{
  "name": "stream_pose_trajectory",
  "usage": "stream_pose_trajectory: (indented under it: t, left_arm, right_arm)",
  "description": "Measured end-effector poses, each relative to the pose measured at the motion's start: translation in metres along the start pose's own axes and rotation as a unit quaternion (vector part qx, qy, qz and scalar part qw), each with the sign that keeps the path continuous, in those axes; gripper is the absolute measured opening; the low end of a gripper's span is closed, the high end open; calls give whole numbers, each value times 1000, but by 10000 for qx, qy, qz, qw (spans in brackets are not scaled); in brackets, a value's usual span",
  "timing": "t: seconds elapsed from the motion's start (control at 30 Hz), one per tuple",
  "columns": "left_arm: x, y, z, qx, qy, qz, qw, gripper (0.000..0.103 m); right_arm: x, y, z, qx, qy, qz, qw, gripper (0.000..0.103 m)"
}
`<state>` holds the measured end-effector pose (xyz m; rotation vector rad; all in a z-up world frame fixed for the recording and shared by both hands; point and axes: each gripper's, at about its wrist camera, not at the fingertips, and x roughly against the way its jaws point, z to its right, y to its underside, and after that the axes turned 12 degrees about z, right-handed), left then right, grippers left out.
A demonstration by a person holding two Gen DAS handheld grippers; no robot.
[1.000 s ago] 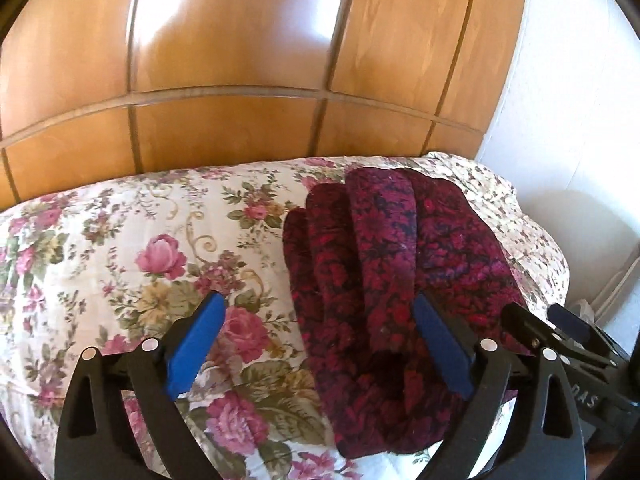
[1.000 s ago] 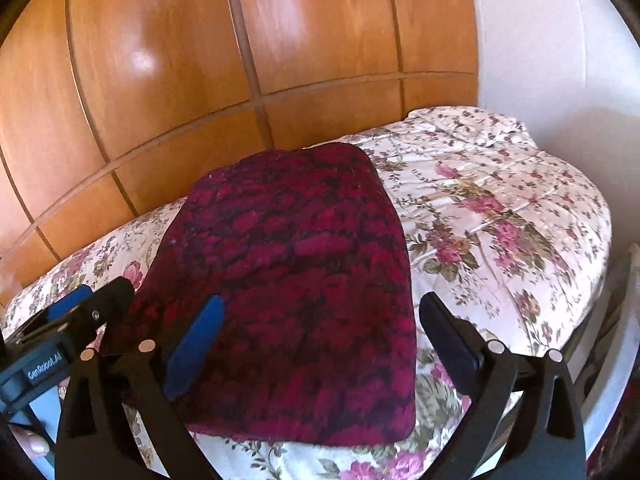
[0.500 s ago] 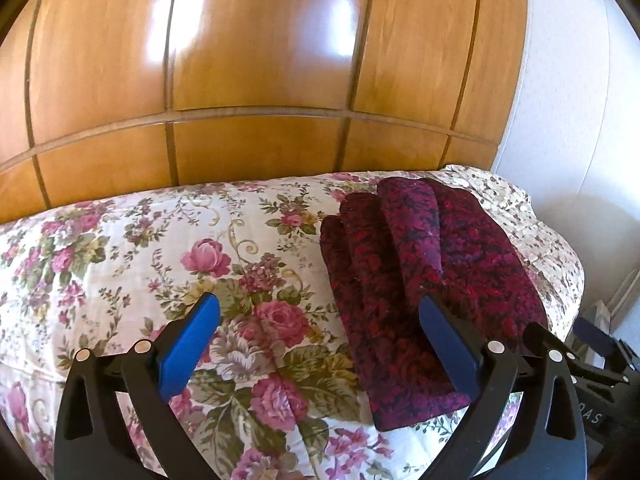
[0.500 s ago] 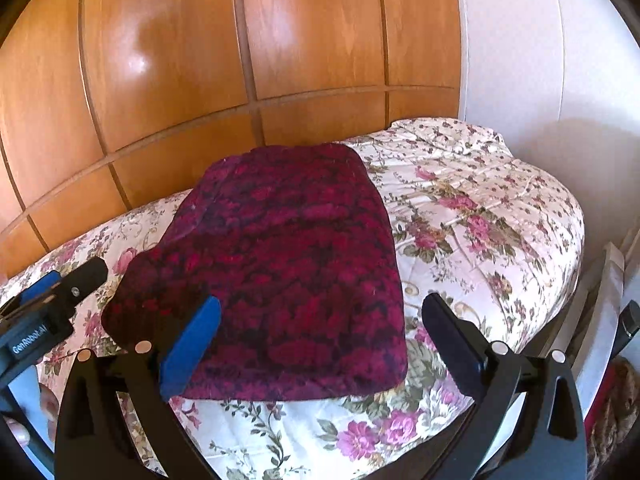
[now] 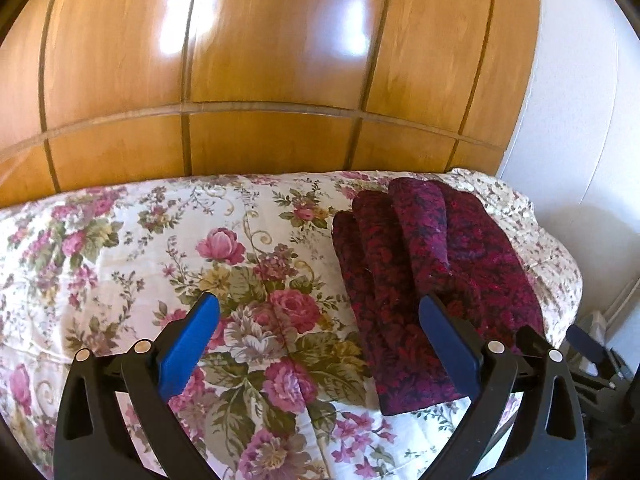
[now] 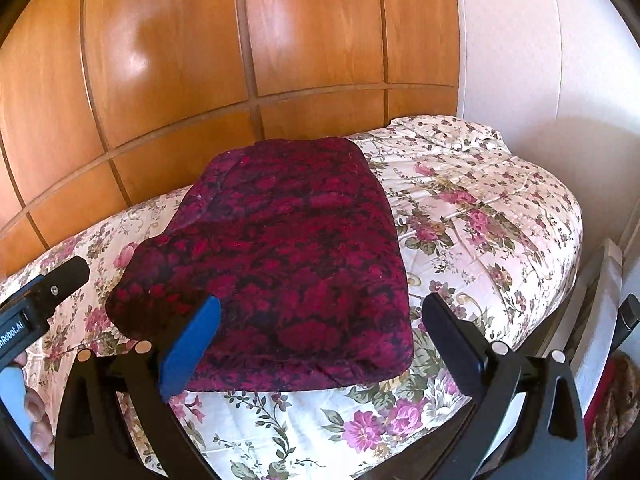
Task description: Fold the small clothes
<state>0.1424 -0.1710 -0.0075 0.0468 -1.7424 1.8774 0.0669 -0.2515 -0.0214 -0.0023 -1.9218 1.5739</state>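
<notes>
Both of your grippers hang with jaws spread wide and nothing between them: the left gripper (image 5: 319,338) sits over bare bedspread, the right gripper (image 6: 321,334) over the near edge of the folded garment (image 6: 288,264). That dark red patterned piece lies flat on the floral bedspread (image 6: 472,216), toward the end of the bed by the white wall (image 6: 520,60), and from the left wrist view its side shows several stacked layers, so the folding looks finished or close to it. If you want one more touch, bring the pads down flat and press along the near edge so the layers sit square; do not pinch a single layer, since lifting it would likely open the stack. Keep your left tool clear of the bundle's rounded corner, which already bulges a little. Count: one garment, one bed, two grippers, and one wooden panelled wall (image 5: 260,60) behind the bed. No other clothes show in either view.
</notes>
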Motion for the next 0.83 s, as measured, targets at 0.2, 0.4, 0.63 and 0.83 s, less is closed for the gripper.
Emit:
stream_pose_trajectory:
  t: [0.2, 0.4, 0.63, 0.83]
  left_arm:
    - [-1, 2, -2, -81, -174, -9, 9998, 99]
    - [2, 3, 1, -225, -250, 95, 9994, 99]
    - [0, 5, 1, -267, -343, 18, 9991, 99]
    - [-5, 10, -4, -317, -523, 3, 9981, 99]
  right_arm:
    - [0, 0, 1, -25, -7, -18, 10000, 100]
    - [4, -2, 2, -48, 4, 68, 10000, 100]
    - [8, -9, 9, -176, -2, 181, 9997, 100]
    - [1, -24, 32, -321, 179, 278, 9989, 101]
